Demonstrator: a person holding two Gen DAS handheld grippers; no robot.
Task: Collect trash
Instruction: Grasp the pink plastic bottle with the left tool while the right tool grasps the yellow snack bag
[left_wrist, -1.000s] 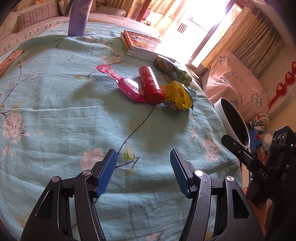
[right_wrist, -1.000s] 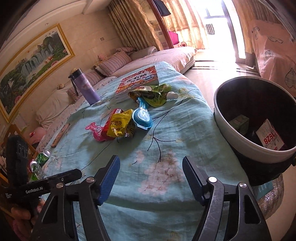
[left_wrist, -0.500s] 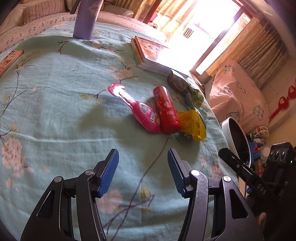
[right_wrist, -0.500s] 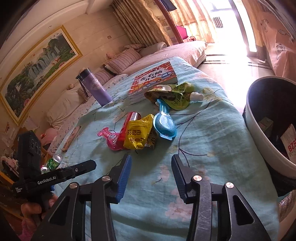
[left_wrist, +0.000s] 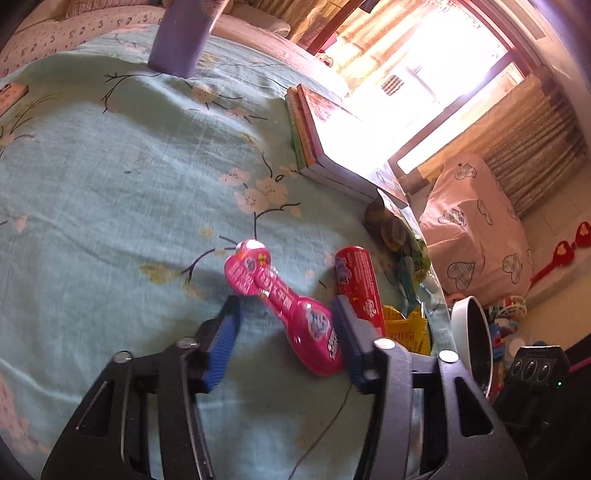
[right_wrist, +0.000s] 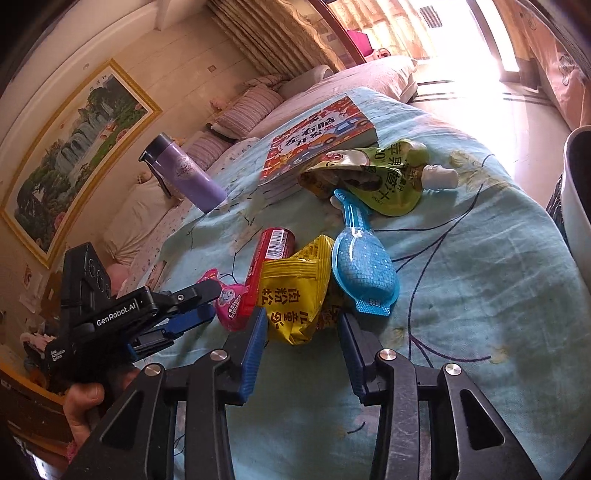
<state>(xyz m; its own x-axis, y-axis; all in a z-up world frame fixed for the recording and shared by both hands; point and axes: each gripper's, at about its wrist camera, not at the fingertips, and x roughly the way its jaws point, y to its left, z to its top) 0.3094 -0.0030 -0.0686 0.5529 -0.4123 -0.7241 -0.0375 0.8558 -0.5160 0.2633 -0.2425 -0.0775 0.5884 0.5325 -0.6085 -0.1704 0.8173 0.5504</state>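
On the teal flowered cloth (left_wrist: 110, 192) lies a heap of wrappers. A pink pouch (left_wrist: 295, 317) lies slanted between the fingers of my left gripper (left_wrist: 286, 328). Its jaws are closing; the left pad still stands clear of the pouch. A yellow snack packet (right_wrist: 295, 291) has its near end between the fingers of my right gripper (right_wrist: 303, 332), whose jaws are also closing without pressing it. Beside them lie a red tube pack (right_wrist: 271, 251), a blue spoon-shaped pack (right_wrist: 364, 266) and a green spout pouch (right_wrist: 384, 177). The right wrist view shows the left gripper (right_wrist: 208, 302) at the pink pouch (right_wrist: 231, 302).
A stack of books (right_wrist: 317, 136) and a purple bottle (right_wrist: 184, 173) stand further back on the cloth. A white-rimmed bin (left_wrist: 472, 339) stands off the table's right edge. Sofas with cushions lie behind, and a covered chair (left_wrist: 469, 229) stands by the window.
Both grippers have moved forward over the cloth to the heap and narrowed. The pink pouch now lies between the left fingers, the yellow packet between the right.
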